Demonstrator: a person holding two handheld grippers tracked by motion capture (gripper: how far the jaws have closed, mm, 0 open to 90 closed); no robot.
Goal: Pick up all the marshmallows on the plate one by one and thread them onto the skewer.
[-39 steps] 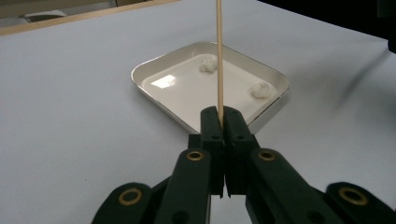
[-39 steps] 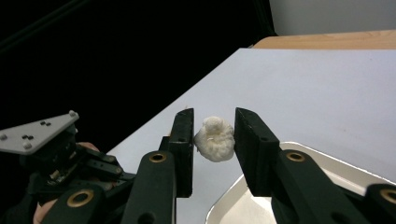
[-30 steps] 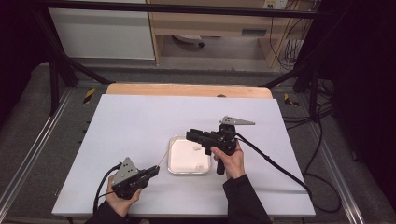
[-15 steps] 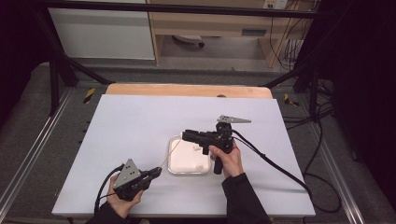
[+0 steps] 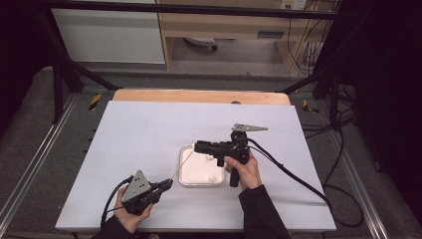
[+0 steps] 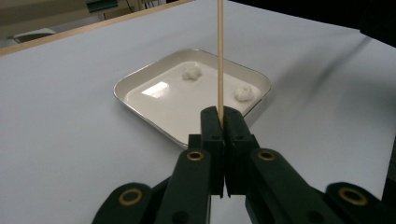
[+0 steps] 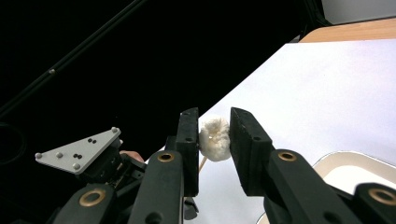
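**Marshmallow meets skewer above the tray**

White sheeting covers the bench (image 5: 149,129), with dark framing and trailing cables around it and a wooden edge at 12 o'clock. Near the middle sits a shallow white tray (image 5: 185,175), and from the left tool's camera I count two small white marshmallows (image 6: 191,71) lying in it, well apart from each other.

My left tool (image 5: 166,185), down at about 7 o'clock from the tray, has its jaws closed hard on the butt end of a thin wooden skewer (image 5: 180,166); the stick slants up over the tray toward the right tool (image 5: 198,146), which hangs over the tray's 1 o'clock corner. That tool's jaws stand partly closed and pinch a third marshmallow (image 7: 215,138) across its sides. The skewer's tip appears to reach the marshmallow from below, though I cannot tell whether it has gone in.

I judge the marshmallow light, soft and springy, a bit tacky, so it will squash and may cling to the pads; holding it across the middle with light pressure leaves its ends free for the point. The skewer is stiff but thin and could snap or swivel; a grip low on the shaft, as now, seems right.
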